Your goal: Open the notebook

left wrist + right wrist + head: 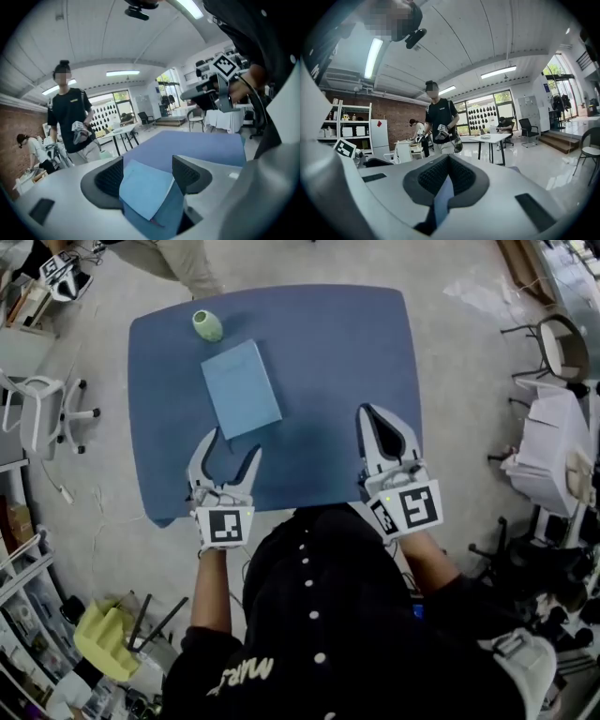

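A closed light-blue notebook [242,388] lies flat on the blue table [328,352], left of centre. My left gripper [234,442] hovers just short of the notebook's near edge, open, with nothing between its jaws. In the left gripper view the notebook [145,187] shows in the gap of the left gripper [147,165], beyond the tips. My right gripper [367,413] is over the table's near right part, shut and holding nothing, well apart from the notebook. The right gripper view shows the right gripper [447,161] with its pads meeting and a sliver of blue table [440,206] below.
A small green vase [207,324] stands beyond the notebook's far-left corner. A person [70,117] stands past the table's far side. A white office chair [42,413] is on the floor at left, and a chair [562,345] and cluttered furniture at right.
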`<state>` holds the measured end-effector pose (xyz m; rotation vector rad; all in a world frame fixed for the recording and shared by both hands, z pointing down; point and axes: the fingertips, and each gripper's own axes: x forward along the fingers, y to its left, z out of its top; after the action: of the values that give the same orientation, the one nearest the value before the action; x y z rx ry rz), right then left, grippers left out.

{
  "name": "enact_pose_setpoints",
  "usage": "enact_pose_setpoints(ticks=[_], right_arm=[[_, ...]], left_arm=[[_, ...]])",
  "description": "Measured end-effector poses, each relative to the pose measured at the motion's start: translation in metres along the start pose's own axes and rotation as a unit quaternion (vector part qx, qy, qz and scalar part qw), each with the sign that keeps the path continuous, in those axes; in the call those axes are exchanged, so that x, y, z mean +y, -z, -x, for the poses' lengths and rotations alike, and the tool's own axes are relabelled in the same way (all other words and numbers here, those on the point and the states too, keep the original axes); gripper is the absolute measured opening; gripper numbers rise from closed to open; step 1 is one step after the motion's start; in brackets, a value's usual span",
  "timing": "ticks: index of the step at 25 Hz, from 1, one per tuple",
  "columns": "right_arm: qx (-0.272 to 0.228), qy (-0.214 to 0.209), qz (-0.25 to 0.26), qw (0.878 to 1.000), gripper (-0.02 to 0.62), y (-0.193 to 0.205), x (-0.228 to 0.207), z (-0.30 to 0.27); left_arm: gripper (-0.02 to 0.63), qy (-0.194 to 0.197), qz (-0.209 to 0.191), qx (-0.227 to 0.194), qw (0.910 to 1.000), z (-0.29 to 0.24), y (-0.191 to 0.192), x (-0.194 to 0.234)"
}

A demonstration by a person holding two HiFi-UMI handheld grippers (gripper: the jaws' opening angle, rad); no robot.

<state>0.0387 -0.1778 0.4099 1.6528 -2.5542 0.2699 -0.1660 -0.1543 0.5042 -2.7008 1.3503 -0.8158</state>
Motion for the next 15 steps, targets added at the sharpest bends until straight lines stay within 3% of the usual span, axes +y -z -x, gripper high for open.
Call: enact_pose_setpoints(ticks=[3, 8, 15], right_arm=[[0.024, 0.003, -0.014, 1.0, 0.002, 0.032, -0.011, -0.017], [0.04, 0.004, -0.028, 0.999, 0.002, 0.065, -0.029, -0.029], [0.064, 0.009, -0.04, 0.997, 0.002, 0.096, -0.047, -0.038]], left_arm=[[0.313, 0.032, -0.054, 0.021, 0.9978, -0.052, 0.03, -0.012], [0.313, 0.071, -0.108, 0.065, 0.9894, -0.108, 0.068, -0.037], [0.288, 0.081, -0.123, 0.093, 0.9847, -0.142, 0.093, -0.053]])
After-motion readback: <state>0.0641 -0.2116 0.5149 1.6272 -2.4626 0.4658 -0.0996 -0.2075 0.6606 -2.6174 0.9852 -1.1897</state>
